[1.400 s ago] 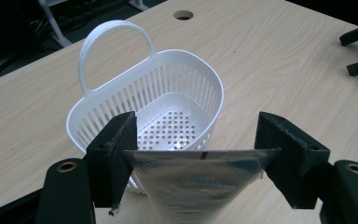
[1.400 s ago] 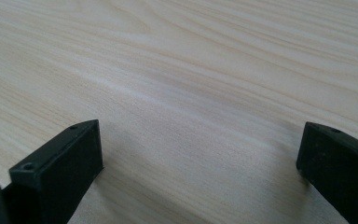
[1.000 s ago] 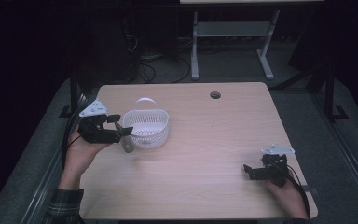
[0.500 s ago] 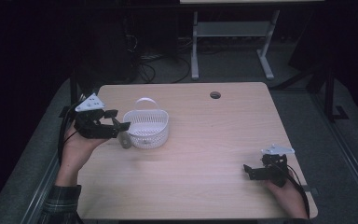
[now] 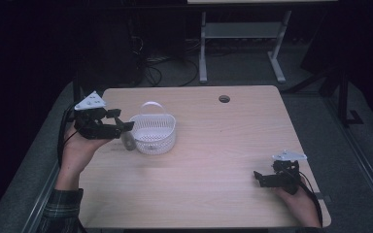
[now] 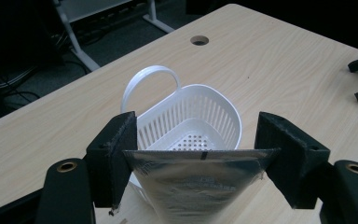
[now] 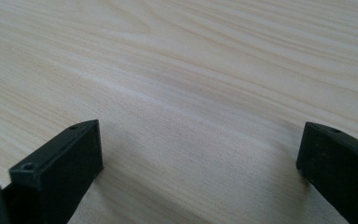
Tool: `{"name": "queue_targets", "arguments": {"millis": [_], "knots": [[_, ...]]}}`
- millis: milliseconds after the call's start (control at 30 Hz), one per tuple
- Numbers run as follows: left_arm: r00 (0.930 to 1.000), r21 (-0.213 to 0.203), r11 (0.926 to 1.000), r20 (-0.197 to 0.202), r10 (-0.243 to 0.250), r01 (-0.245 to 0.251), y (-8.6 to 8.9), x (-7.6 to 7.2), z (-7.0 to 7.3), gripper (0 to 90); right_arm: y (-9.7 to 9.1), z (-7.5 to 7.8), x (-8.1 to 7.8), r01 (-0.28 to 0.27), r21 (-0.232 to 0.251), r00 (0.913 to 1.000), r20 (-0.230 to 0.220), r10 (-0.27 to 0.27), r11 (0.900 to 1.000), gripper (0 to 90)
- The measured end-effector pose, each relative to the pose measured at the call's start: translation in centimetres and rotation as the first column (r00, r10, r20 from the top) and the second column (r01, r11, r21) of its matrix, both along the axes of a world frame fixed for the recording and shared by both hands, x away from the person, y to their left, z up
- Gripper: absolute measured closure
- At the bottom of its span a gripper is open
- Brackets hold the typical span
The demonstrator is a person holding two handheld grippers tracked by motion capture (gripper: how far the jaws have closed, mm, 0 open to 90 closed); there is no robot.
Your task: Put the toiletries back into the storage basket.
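Silver foil pouch [image 6: 200,182] hangs clamped by its top edge in the left tool [image 6: 198,156], just near the white slotted plastic basket [image 6: 193,123], ready to drop in; right tool [image 7: 200,163] rests apart on the bench [image 7: 205,65]

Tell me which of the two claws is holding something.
The left claw, beside the white basket, grips a silvery pouch between its pads. The right claw stands open over bare table.
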State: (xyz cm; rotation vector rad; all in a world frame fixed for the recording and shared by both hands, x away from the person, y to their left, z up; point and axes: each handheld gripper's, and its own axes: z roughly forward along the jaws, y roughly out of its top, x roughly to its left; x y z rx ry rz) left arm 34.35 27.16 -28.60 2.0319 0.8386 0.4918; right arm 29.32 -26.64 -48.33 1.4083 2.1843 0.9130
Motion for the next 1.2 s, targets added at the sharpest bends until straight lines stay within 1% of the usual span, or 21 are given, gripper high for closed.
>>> {"name": "queue_targets", "arguments": {"millis": [67, 133, 267, 300, 700, 833, 1000, 1200], "knots": [[1.0, -0.005, 1.0, 0.001, 0.003, -0.003, 0.0, 0.0, 0.2, 29.7, 0.0, 0.0, 0.0, 0.001, 0.0, 1.0, 0.001, -0.001, 1.0, 0.0], [1.0, -0.001, 1.0, 0.006, -0.001, 0.001, 0.0, 0.1, 0.4, 29.7, 0.0, 0.0, 0.0, 0.0, 0.0, 1.0, 0.0, 0.0, 1.0, 0.0], [0.9999, -0.01, 0.9999, 0.01, 0.003, -0.003, 0.0, 0.3, 0.8, 29.8, 0.0, 0.0, 0.0, 0.0, 0.0, 1.0, 0.0, 0.0, 1.0, 0.0], [1.0, -0.006, 1.0, 0.009, 0.002, -0.002, 0.1, 0.4, 0.9, 29.7, 0.0, 0.0, 0.0, 0.0, 0.0, 1.0, 0.0, 0.0, 1.0, 0.0], [0.9997, -0.015, 0.9998, 0.019, 0.016, -0.016, 0.1, 1.2, 1.7, 29.7, 0.0, 0.0, 0.0, 0.0, 0.0, 1.0, 0.0, 0.0, 1.0, 0.0], [0.9996, -0.018, 0.9997, 0.021, 0.02, -0.019, 0.1, 1.5, 1.8, 29.7, 0.0, 0.0, 0.0, 0.0, 0.0, 1.0, 0.001, 0.0, 1.0, 0.0], [0.9995, -0.032, 0.9992, 0.022, 0.023, -0.022, 0.1, 2.0, 1.8, 29.7, 0.0, 0.0, 0.0, 0.0, 0.0, 1.0, -0.001, 0.0, 1.0, 0.0], [0.9993, -0.032, 0.9991, 0.026, 0.027, -0.026, -0.1, 2.7, 1.7, 29.7, 0.0, 0.0, 0.0, 0.0, 0.0, 1.0, -0.001, 0.0, 1.0, 0.0]]}}
